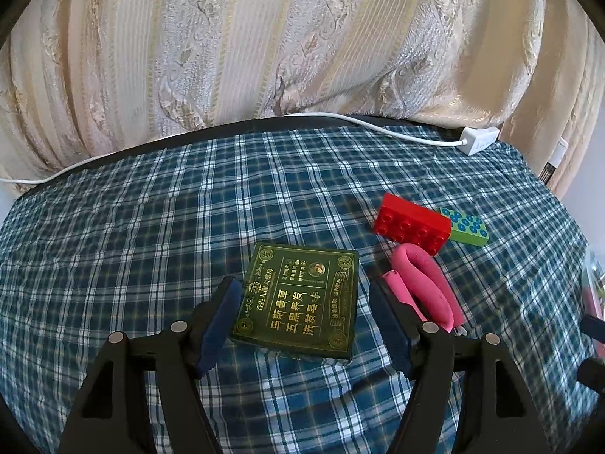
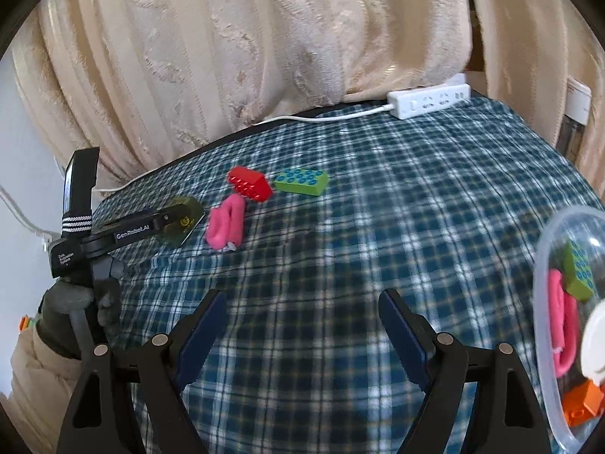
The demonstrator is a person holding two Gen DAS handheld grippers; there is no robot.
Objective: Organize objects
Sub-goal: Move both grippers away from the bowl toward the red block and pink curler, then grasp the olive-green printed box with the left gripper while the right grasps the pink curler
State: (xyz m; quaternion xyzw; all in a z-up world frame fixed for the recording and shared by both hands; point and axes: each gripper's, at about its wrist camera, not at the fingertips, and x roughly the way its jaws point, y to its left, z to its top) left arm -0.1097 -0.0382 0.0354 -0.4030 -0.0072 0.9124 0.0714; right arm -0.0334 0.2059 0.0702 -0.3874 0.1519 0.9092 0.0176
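Left wrist view: the left gripper (image 1: 304, 317) fingers stand apart, released, flanking the green box (image 1: 300, 302) on the checked table (image 1: 151, 227); its near edge is hidden.

Right wrist view: the right gripper (image 2: 298, 325) is released and empty; the clear container (image 2: 544, 265) is cut off, contents blurred.

On the worktop (image 1: 113, 246), a flat box (image 1: 298, 299) lies left of a rolled band (image 1: 423, 287). Two toy bricks (image 1: 412, 223) touch behind the band. A power strip (image 2: 431, 100) sits at the back edge.

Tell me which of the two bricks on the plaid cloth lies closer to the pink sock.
The red brick. Its near edge is right beside the pink sock, while the green brick with blue studs lies behind it, on the side away from the sock.
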